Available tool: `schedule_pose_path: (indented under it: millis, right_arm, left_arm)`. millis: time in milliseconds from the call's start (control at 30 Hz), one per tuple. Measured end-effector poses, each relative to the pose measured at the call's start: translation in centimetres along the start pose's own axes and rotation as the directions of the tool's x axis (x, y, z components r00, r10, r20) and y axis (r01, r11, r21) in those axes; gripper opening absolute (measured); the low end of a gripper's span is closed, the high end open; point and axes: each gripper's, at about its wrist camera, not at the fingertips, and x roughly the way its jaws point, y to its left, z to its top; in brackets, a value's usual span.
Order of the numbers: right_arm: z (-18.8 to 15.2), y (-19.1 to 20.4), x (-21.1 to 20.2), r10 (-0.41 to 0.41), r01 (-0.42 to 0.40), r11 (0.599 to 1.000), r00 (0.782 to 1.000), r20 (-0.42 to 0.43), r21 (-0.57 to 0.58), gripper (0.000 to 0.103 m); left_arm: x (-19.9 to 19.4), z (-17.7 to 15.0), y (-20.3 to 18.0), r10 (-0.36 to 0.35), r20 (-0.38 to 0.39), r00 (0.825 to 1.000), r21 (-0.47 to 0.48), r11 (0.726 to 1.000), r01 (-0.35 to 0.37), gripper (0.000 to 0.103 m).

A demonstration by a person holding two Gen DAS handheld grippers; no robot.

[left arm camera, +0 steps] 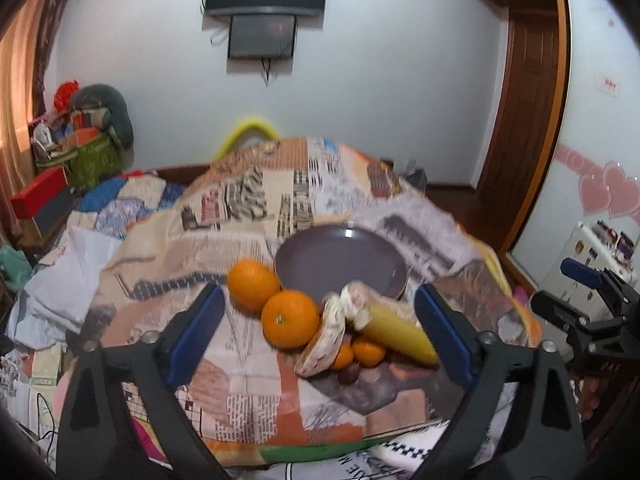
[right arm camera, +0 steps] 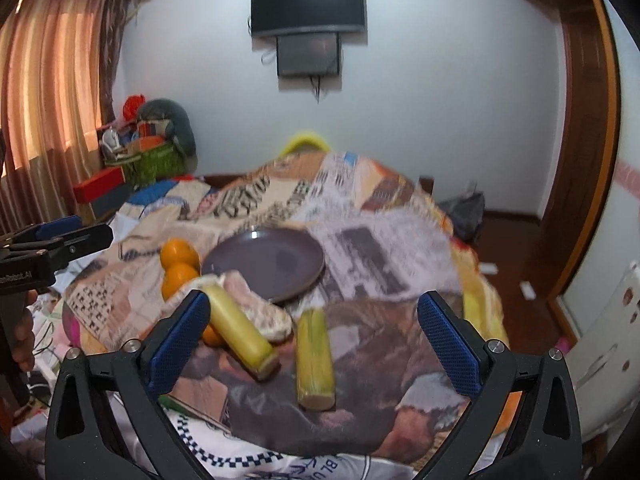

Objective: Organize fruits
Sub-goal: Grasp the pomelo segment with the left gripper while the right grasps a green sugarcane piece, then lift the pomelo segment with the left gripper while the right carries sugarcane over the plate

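A purple plate lies empty on the newspaper-print cloth. Two large oranges sit left of it; they also show in the right wrist view. Two yellow-green cane pieces, a pale split fruit and two small tangerines lie in front of the plate. My left gripper is open above the pile, empty. My right gripper is open above the cane pieces, empty.
The cloth-covered table drops off on all sides. A cluttered bed with boxes and a green basket lies to the left. A wooden door and a white cabinet stand to the right. A TV hangs on the far wall.
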Motion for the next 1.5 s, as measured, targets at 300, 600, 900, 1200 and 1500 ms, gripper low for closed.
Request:
schedule_pose_path:
  millis: [300, 600, 900, 1200, 1500]
  right_arm:
    - [-2.0, -1.5, 4.4, 0.091, -0.078, 0.994, 0.980, -0.180, 0.076, 0.075]
    - [-3.3, -2.1, 6.6, 0.138, -0.109, 0.986, 0.959, -0.248, 0.126, 0.054]
    - [-3.8, -2.3, 7.9, 0.186, -0.148, 0.978, 0.941, -0.283, 0.148, 0.039]
    - [-3.9, -2.0, 9.9, 0.176, -0.141, 0.981, 0.934, -0.311, 0.131, 0.037]
    - [-4.1, -2.1, 10.1, 0.181, -0.143, 0.979, 0.936, -0.302, 0.145, 0.034]
  left_arm:
    - [5.4, -2.1, 0.6, -0.035, -0.169, 0.985, -0.006, 0.999, 0.034, 0.067]
    - [9.1, -3.3, -0.4, -0.050, -0.262, 0.964, 0.026, 0.998, 0.059, 0.042]
    - [11.4, -3.8, -1.1, -0.019, -0.302, 0.953, 0.070, 0.997, 0.042, 0.031]
    - [12.3, -4.0, -1.6, 0.018, -0.304, 0.953, 0.096, 0.995, 0.012, 0.031]
    - [12.3, -3.7, -1.5, 0.025, -0.309, 0.951, 0.093, 0.996, 0.003, 0.027]
